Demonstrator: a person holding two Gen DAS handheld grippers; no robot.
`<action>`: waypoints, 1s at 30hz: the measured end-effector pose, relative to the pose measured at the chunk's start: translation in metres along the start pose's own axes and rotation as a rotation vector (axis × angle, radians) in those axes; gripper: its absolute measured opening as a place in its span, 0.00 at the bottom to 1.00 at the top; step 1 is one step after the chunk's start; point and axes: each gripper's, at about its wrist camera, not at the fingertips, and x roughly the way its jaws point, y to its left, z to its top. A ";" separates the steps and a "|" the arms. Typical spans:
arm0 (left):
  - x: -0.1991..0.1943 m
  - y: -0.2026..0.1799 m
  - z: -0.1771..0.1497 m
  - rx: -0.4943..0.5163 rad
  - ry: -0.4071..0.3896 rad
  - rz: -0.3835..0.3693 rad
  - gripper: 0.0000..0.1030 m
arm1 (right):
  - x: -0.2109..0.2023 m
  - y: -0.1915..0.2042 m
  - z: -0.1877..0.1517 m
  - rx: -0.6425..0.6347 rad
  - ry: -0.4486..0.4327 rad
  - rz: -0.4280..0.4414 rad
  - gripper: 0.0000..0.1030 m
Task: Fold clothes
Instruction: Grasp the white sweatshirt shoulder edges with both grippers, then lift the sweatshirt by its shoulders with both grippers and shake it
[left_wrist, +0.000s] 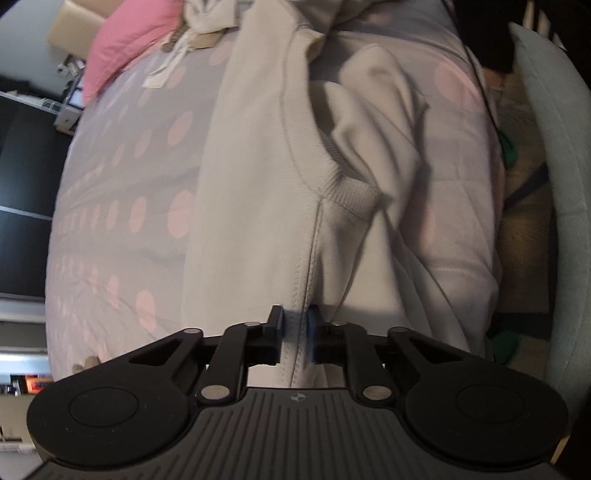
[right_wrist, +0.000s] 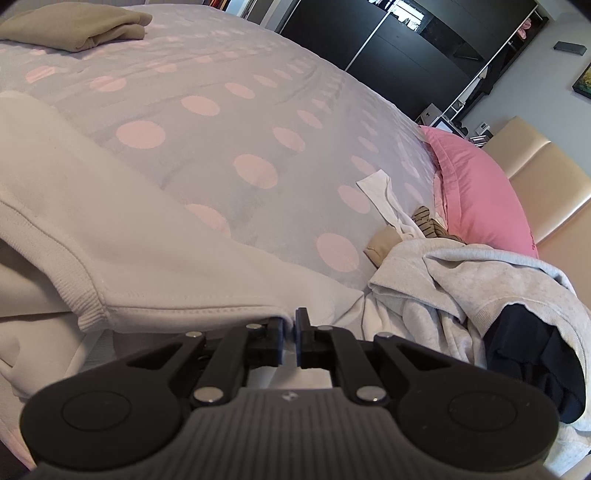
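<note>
The cream sweatshirt lies flat on the spotty bed, and the left claw and right claw each pinch its near edge tight, so a hard tug could pull it loose.

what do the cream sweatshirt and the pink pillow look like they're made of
Cream sweatshirt: looks like a thick matte cotton-type knit, going by its ribbed collar and stitched seams. Pink pillow: a thinner, smoother woven cover with a slight sheen and fine creases; the fibre can't be told.
</note>
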 end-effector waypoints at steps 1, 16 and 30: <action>-0.003 0.002 -0.001 -0.025 -0.007 0.011 0.08 | 0.000 0.000 0.000 0.002 -0.001 0.002 0.07; -0.072 0.103 -0.050 -0.729 -0.113 0.280 0.06 | -0.058 0.008 0.023 -0.051 -0.223 -0.006 0.06; -0.242 0.200 -0.083 -1.000 -0.494 0.665 0.06 | -0.221 -0.044 0.121 -0.014 -0.617 -0.197 0.05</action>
